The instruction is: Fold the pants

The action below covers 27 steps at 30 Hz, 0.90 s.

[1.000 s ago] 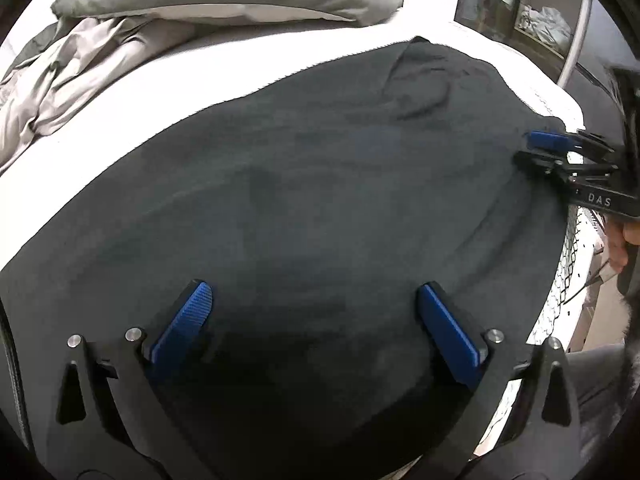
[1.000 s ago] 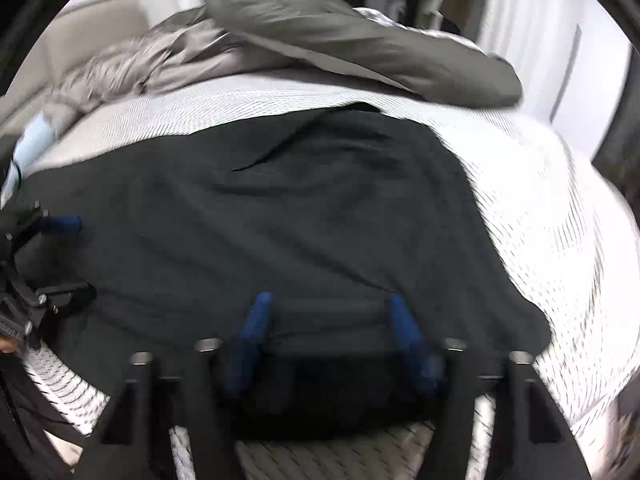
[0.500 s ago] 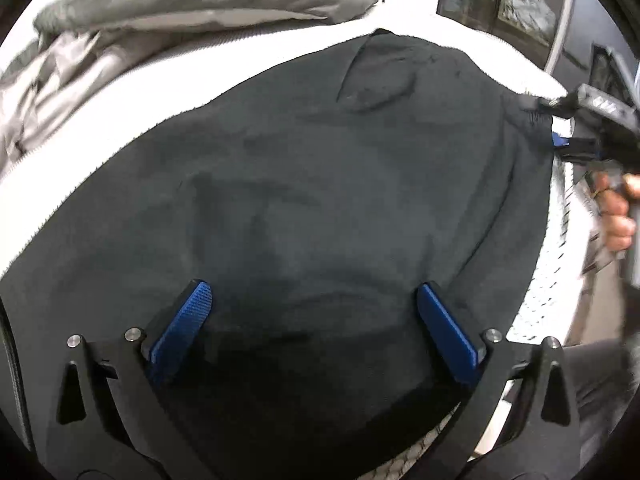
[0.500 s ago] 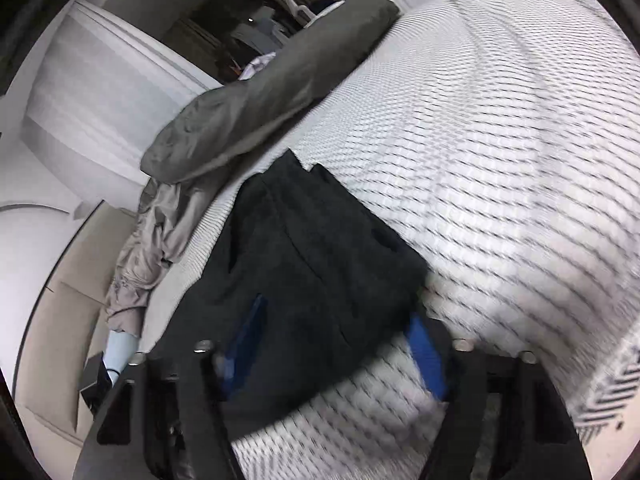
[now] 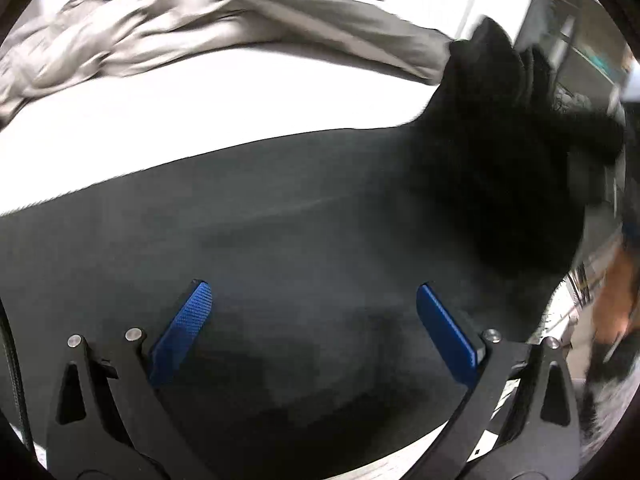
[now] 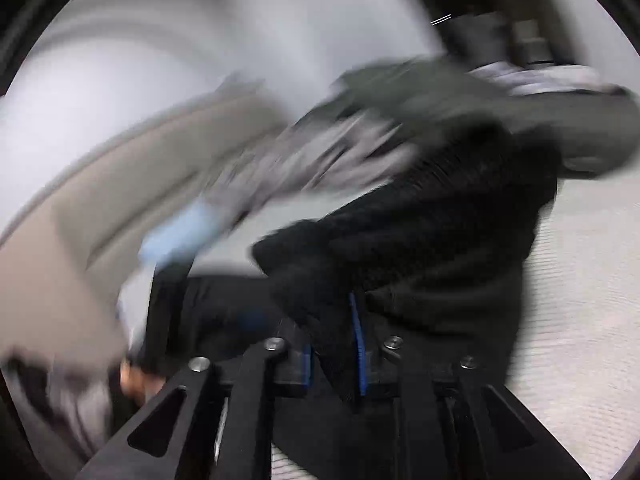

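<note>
The black pants (image 5: pixel 320 220) lie spread on the white bed, filling the lower half of the left wrist view. My left gripper (image 5: pixel 312 292) hovers over them, open wide, with nothing pinched between its blue pads (image 5: pixel 188 320). On the right, one end of the pants (image 5: pixel 500 120) is raised off the bed in a bunch. In the blurred right wrist view my right gripper (image 6: pixel 332 340) has its jaws closing, and a thick bunch of the pants (image 6: pixel 440 240) sits clamped between its narrow-set blue pads (image 6: pixel 358 344), hanging over them.
A crumpled grey duvet (image 5: pixel 160 40) lies along the far side of the white sheet (image 5: pixel 200 112). A person's hand (image 5: pixel 616 300) shows at the right edge. A beige headboard (image 6: pixel 60 260) and a light blue item (image 6: pixel 180 232) blur past on the left.
The right gripper's jaws narrowed onto the pants' edge and lifted it, swinging fast. In the left wrist view the pants' right end rose into a bunch; the left gripper shifted, still open.
</note>
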Available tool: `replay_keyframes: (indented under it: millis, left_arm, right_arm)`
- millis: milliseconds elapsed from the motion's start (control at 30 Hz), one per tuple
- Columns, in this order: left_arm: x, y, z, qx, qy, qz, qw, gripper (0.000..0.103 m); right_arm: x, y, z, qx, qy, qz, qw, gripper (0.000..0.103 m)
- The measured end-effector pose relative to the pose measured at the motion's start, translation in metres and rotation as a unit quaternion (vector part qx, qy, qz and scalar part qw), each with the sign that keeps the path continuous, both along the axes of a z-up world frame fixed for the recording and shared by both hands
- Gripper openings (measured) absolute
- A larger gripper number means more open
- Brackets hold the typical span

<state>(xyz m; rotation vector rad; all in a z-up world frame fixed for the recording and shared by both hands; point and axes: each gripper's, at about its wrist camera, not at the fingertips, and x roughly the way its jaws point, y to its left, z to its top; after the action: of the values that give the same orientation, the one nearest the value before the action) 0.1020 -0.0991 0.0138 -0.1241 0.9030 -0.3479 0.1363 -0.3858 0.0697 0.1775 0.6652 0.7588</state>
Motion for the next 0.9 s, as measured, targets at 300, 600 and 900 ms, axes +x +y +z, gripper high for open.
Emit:
replay_keyframes:
  millis: [300, 600, 900]
  left_arm:
    - [0.003, 0.07, -0.001, -0.139, 0.029, 0.037, 0.9892, 0.095]
    - [0.028, 0.0, -0.036, -0.205, 0.115, -0.072, 0.9692, 0.064]
    - [0.038, -0.01, -0.035, -0.227, 0.1, -0.037, 0.968, 0.025]
  right_arm:
    - [-0.026, 0.038, -0.031, -0.114, 0.021, 0.098, 0.988, 0.08]
    - [0.008, -0.058, -0.066, -0.108, 0.098, -0.12, 0.982, 0.083]
    - [-0.002, -0.031, -0.089, -0.206, 0.07, -0.115, 0.969, 0.085]
